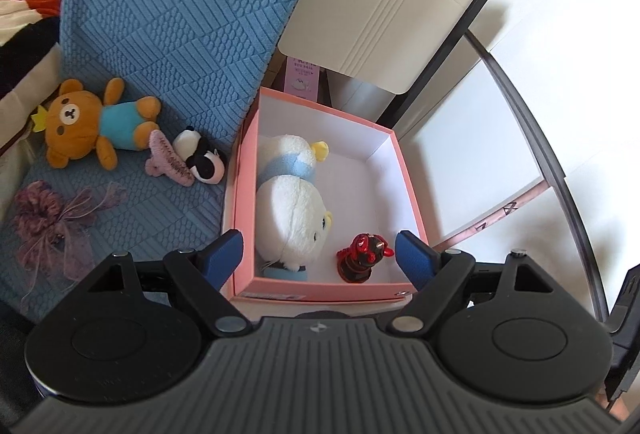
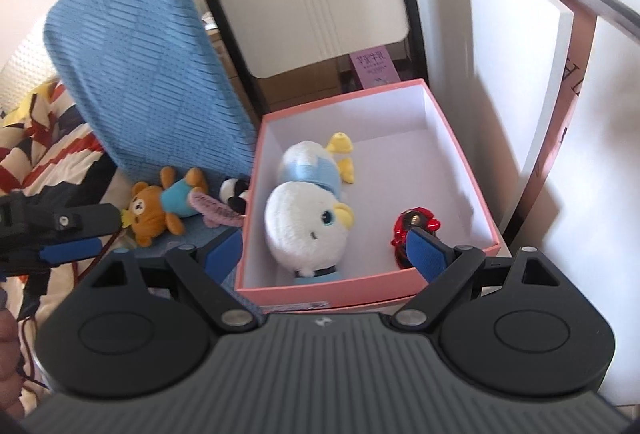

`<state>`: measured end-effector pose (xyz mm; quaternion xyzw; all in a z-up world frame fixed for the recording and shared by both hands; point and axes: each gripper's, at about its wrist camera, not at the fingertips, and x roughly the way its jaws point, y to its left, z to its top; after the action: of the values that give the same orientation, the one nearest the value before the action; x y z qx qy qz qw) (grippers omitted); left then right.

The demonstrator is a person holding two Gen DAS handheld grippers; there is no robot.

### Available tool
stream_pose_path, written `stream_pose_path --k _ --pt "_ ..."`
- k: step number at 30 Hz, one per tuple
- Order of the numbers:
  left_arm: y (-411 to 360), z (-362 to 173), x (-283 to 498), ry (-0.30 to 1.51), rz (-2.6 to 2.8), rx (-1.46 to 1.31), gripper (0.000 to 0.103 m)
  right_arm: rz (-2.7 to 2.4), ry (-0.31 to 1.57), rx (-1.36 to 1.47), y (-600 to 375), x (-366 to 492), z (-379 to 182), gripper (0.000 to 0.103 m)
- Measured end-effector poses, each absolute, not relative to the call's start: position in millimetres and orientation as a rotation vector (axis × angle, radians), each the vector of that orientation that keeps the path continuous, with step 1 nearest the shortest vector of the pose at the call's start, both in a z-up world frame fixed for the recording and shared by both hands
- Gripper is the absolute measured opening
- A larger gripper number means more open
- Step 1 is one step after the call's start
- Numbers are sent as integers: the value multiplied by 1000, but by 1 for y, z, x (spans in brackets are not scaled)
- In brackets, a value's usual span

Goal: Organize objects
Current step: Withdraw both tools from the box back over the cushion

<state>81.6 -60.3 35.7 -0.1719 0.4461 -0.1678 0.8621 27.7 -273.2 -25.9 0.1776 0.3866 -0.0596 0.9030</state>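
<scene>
Left wrist: left gripper (image 1: 318, 254) wide, empty, above box (image 1: 246, 169) holding duck (image 1: 292, 201) and red toy (image 1: 362, 258); bear (image 1: 90, 123) on blue cover.

Right wrist: right gripper (image 2: 326, 254) wide, empty. Next, better to approach the bear squarely.
</scene>
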Motion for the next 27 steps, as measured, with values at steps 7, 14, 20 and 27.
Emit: stream_pose_path --k 7,14,20,27 --pt "-33 41 51 905 -351 -363 86 -94 778 361 -242 9 -18 91" --pt "-7 44 24 868 -347 -349 86 -66 766 351 -212 -5 -16 91" --pt "13 38 8 865 -321 -359 86 -33 754 338 -187 -12 -19 91" --pt "38 15 6 882 -242 -360 86 5 757 287 -161 -3 -35 91"
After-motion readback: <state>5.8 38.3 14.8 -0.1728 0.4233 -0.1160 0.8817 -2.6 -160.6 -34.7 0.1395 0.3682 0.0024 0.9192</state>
